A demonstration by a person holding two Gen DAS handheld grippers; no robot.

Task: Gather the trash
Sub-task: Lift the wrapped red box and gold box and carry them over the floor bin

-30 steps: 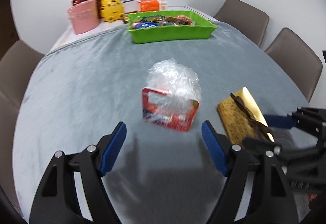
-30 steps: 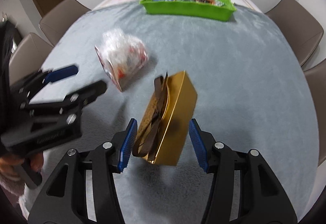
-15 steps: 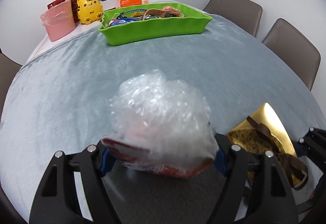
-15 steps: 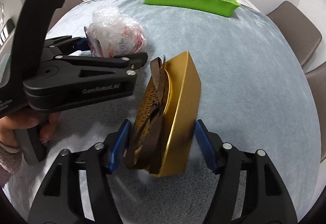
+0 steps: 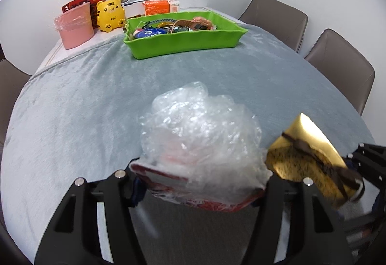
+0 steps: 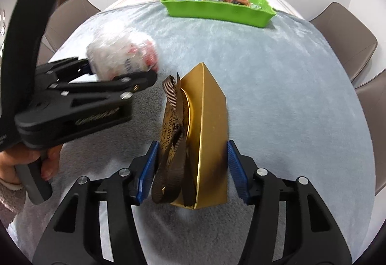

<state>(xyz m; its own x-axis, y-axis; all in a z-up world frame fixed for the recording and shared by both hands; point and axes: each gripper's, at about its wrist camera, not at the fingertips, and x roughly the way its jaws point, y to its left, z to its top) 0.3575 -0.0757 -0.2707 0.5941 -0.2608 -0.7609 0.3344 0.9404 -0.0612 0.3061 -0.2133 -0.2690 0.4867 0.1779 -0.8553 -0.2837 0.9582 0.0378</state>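
A red box stuffed with crumpled clear plastic [image 5: 200, 134] sits between the fingers of my left gripper [image 5: 200, 187]. Its jaws are closing and the pads press on the box's two ends. In the right wrist view the same bundle [image 6: 123, 55] shows blurred in the left gripper [image 6: 120, 72]. A gold gift box with a brown ribbon [image 6: 207, 134] stands on edge between the blue pads [image 6: 147, 163] of my right gripper [image 6: 190, 168]. Those jaws are closing too and touch the box on both sides. The gold box [image 5: 306, 144] also appears in the left wrist view, at lower right.
A green tray [image 5: 183, 45] with several small items stands at the table's far end on the grey cloth [image 5: 72, 108]. Behind it are a pink lined bin [image 5: 74, 28], a yellow tiger toy [image 5: 111, 14], a fan and boxes. Brown chairs [image 5: 342, 64] ring the table.
My left gripper moved forward around the plastic-wrapped red box and closed on it. The right gripper's jaws opened slightly around the gold box, then closed back onto it.
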